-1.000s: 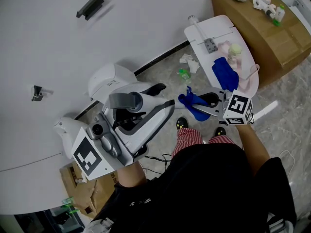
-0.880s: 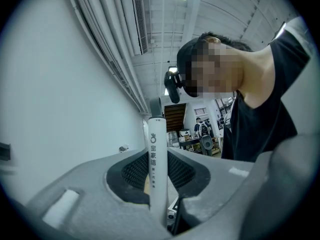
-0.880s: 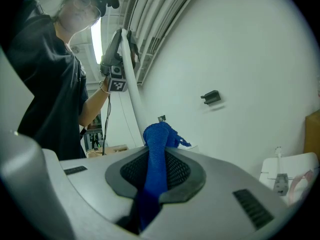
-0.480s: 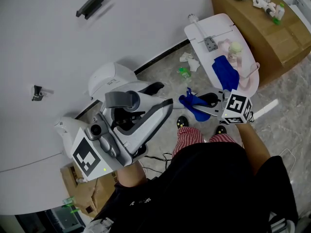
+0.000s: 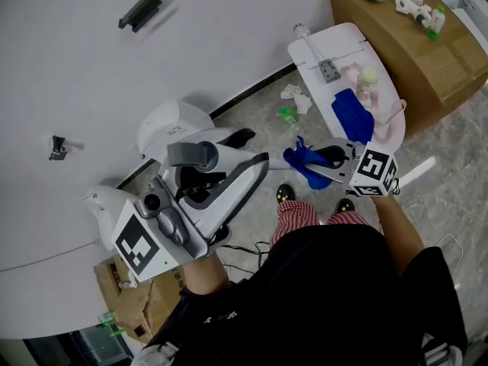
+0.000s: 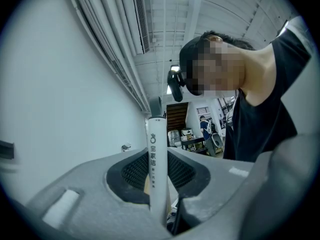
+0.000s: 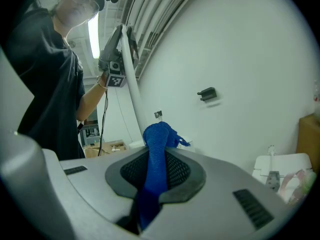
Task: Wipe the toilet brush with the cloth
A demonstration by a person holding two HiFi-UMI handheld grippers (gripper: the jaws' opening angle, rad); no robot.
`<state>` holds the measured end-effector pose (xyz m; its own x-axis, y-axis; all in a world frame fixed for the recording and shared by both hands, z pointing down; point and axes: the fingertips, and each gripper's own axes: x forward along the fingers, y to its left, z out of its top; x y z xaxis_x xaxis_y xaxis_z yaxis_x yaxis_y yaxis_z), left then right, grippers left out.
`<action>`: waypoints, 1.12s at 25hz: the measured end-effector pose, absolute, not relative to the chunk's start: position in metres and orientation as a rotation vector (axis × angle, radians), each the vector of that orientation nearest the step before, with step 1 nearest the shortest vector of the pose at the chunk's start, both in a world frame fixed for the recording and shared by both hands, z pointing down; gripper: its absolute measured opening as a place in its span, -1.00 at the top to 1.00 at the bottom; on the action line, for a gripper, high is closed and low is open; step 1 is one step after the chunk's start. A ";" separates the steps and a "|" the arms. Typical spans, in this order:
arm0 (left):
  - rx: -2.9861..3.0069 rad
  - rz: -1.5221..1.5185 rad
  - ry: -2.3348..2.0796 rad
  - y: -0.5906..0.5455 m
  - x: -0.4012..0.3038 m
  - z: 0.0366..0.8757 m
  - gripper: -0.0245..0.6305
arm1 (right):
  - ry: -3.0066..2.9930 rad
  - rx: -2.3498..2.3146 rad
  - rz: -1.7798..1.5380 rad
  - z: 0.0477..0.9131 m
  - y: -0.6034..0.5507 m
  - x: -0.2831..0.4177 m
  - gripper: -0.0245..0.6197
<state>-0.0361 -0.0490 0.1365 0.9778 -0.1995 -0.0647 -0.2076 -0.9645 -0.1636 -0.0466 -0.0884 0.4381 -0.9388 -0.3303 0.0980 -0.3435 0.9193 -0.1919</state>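
My left gripper (image 6: 159, 176) clamped on toilet brush (image 6: 156, 144) handle: white tube, stiff, smooth, judged light (likely slippery when wet), mid-shaft hold best. My right gripper (image 7: 155, 174) pinching blue cloth (image 7: 159, 134), soft, limp, near shaft, contact unclear. Beyond, white tray (image 5: 343, 40) holds second blue cloth (image 5: 352, 117), small bottle (image 5: 369, 78)

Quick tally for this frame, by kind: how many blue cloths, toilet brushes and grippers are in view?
Blue cloths: 2, the held cloth in the right gripper and the spare cloth on the white surface
Toilet brush: 1, in the left gripper
Grippers: 2
Total: 5
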 end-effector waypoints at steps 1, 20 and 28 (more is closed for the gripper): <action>-2.953 0.068 0.313 -0.049 -0.037 0.137 0.65 | -3.012 0.547 0.315 0.438 -0.089 -0.045 0.73; -2.911 -0.025 0.435 -0.058 -0.041 0.149 0.65 | -3.205 0.833 0.195 0.343 -0.096 -0.011 0.73; -2.915 -0.024 0.473 -0.071 -0.038 0.155 0.65 | -3.281 0.849 0.106 0.282 -0.096 0.007 0.73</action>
